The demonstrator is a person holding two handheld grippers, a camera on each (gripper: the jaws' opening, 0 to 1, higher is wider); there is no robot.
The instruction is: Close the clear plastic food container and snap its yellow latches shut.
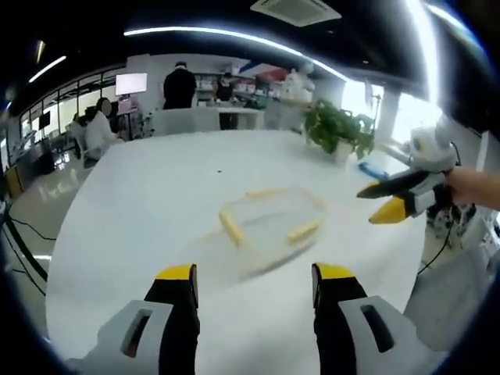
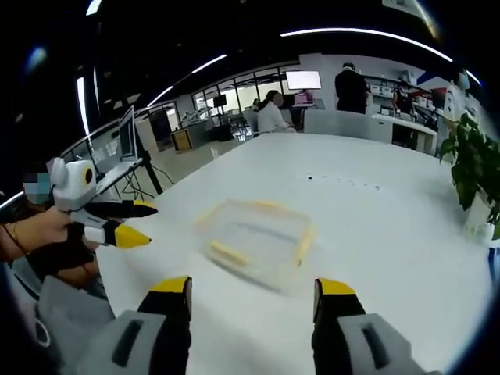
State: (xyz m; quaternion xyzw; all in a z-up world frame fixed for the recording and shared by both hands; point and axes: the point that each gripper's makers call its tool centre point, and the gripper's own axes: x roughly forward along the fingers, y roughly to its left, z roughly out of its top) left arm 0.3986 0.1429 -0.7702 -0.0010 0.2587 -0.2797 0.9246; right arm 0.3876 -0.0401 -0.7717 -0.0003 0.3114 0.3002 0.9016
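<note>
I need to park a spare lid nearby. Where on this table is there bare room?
The white table is bare between the clear container and the potted plant, also beyond the container toward the far edge. The near side is tighter: both open hand-held grippers, left and right, hover there.

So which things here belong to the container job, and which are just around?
Job: clear plastic food container with yellow latches; left gripper; right gripper; all on or over the white table.
Around: potted plant; monitor; people at desks.
</note>
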